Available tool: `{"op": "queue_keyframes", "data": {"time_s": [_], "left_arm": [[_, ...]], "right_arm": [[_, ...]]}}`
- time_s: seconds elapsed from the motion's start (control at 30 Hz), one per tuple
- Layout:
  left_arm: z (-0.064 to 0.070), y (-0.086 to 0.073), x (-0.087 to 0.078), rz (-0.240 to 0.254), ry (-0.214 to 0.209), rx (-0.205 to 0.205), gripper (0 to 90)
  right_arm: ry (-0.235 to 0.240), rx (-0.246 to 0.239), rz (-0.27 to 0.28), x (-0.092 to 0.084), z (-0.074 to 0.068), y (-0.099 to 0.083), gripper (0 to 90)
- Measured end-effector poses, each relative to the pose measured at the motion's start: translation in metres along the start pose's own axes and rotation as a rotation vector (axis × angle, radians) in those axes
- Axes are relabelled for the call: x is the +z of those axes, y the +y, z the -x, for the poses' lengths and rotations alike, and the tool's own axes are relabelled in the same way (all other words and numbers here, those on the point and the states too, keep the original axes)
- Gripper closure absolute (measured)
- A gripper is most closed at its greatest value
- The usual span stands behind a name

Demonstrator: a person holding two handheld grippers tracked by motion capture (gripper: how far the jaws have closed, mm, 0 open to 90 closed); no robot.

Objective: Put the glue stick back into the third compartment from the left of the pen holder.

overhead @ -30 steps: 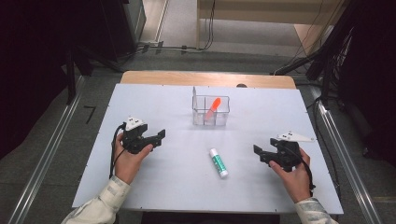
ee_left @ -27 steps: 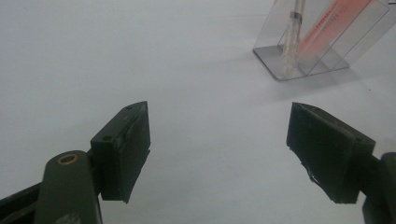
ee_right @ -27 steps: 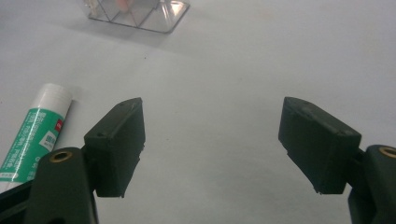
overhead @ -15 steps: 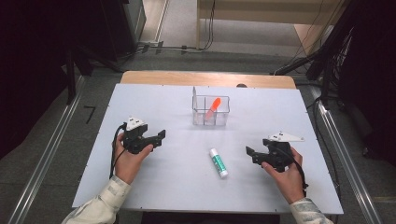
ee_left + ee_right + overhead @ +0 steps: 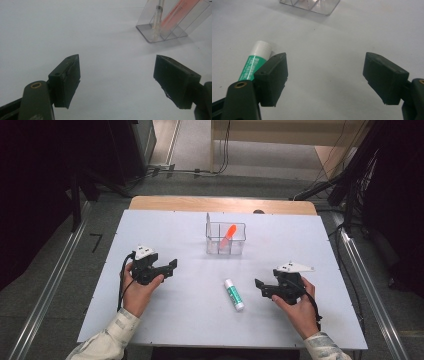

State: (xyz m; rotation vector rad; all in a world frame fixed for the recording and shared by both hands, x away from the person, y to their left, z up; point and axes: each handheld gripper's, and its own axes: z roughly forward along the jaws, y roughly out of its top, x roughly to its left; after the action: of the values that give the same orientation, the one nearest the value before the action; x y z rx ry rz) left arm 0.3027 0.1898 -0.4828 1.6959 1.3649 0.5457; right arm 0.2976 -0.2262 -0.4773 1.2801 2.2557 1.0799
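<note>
Nearest the person, two forearms in pale sleeves come in from the bottom of the high view, each hand holding a gripper over the white tabletop [image 5: 200, 320]. The right gripper [image 5: 258, 285] is at about 4 o'clock from the middle of the tabletop, its jaws spread wide with nothing between them, and it points toward 9 o'clock at the glue stick [image 5: 234, 294]. The glue stick, green with a white cap, lies flat between the two hands, near the right gripper and apart from it. In the right gripper view the glue stick [image 5: 255, 62] lies just beyond the left-hand jaw at about 10 o'clock, outside the gap, so no grasp has been made.

The left gripper [image 5: 173, 265] is at about 8 o'clock on the tabletop, also wide open and empty, facing roughly 3 o'clock. In its own view there is bare tabletop between the jaws.

Farther off, at about 12 o'clock, stands a clear plastic holder [image 5: 226, 240] with an orange pen [image 5: 228, 234] leaning inside it. The left gripper view shows the holder [image 5: 172, 22] at about 1 o'clock, with a thin clear pen also in it.

Judging by this, the work is at an early stage: one item sits in the holder, the glue stick is not yet picked up, and closing on it, lifting it and carrying it to the holder is likely what is left.
</note>
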Motion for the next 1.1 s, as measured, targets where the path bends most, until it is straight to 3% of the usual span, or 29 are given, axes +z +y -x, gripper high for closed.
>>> {"op": "queue_keyframes", "data": {"time_s": [1.1], "left_arm": [[0.000,0.000,0.000,0.002,-0.003,-0.003,22.1]], "right_arm": [[0.053,-0.055,-0.031,0.023,-0.038,0.004,19.0]]}}
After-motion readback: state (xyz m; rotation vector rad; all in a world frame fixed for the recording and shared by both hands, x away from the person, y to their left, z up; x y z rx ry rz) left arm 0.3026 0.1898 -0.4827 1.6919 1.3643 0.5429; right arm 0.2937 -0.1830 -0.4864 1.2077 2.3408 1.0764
